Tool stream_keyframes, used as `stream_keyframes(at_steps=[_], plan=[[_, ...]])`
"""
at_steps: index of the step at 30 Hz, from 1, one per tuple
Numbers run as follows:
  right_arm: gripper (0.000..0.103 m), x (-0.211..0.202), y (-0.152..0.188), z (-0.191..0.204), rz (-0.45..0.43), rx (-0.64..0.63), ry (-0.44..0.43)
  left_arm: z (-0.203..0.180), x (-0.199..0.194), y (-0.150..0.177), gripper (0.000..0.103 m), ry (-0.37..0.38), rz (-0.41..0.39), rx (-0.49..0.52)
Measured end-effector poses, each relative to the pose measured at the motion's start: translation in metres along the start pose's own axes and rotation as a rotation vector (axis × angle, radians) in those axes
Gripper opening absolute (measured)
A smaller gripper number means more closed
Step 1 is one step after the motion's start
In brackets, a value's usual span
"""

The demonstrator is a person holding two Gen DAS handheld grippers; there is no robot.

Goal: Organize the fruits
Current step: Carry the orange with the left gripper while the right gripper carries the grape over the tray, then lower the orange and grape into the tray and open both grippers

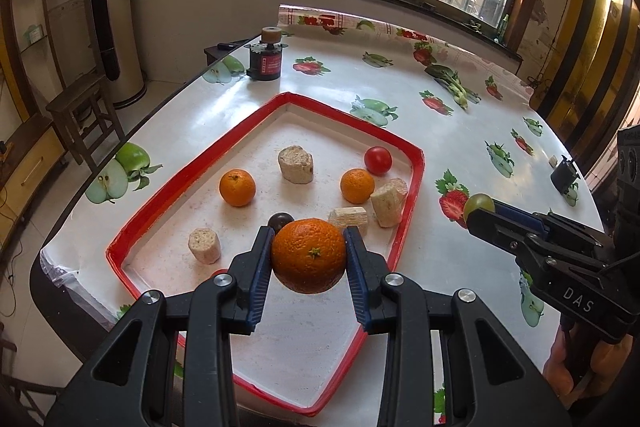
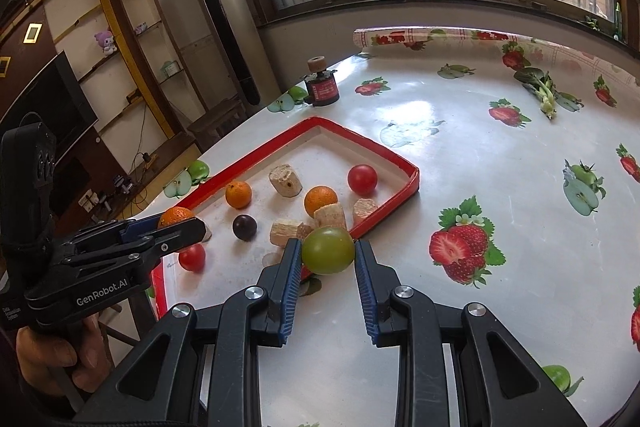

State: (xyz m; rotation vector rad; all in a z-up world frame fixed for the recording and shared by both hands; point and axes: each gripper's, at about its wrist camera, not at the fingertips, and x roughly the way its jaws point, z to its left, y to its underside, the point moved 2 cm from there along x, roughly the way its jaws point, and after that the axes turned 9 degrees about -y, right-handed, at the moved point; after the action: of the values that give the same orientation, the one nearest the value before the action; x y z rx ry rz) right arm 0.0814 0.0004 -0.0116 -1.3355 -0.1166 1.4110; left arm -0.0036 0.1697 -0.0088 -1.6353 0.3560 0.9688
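Note:
My left gripper [image 1: 309,235] is shut on a large orange [image 1: 309,255] and holds it above the red-rimmed tray [image 1: 414,183]. My right gripper [image 2: 327,247] is shut on a green tomato [image 2: 328,250] just right of the tray's rim [image 2: 412,173]. In the tray lie two small oranges [image 1: 237,187] [image 1: 357,185], a red tomato [image 1: 378,160], a dark plum [image 1: 280,219] and several pale sugarcane chunks [image 1: 296,164]. The right wrist view shows a second red tomato [image 2: 192,257] under the left gripper [image 2: 188,227].
A black and red cylinder [image 1: 265,61] stands at the table's far left edge. A green leafy vegetable [image 1: 450,79] lies at the far right. The fruit-print tablecloth [image 1: 440,131] covers the table. A wooden stool [image 1: 80,111] stands left of the table.

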Motion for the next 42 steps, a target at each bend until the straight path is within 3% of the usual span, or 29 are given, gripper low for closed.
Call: stream_keyframes(at_steps=[11,24,33,42], plan=[[0.027,0.022,-0.016,0.011,0.014,-0.03,-0.016,0.021,0.006,0.006,0.032,0.021,0.031,-0.046],[0.027,0.063,-0.032,-0.023,0.047,0.035,0.021,-0.005,0.036,0.018,0.033,0.068,0.112,-0.006],[0.027,0.094,-0.043,-0.043,0.075,0.044,0.06,-0.009,0.056,0.02,0.033,0.06,0.149,0.002],[0.03,0.109,-0.04,-0.052,0.103,0.053,0.038,-0.009,0.071,0.023,0.033,0.052,0.171,-0.001]])
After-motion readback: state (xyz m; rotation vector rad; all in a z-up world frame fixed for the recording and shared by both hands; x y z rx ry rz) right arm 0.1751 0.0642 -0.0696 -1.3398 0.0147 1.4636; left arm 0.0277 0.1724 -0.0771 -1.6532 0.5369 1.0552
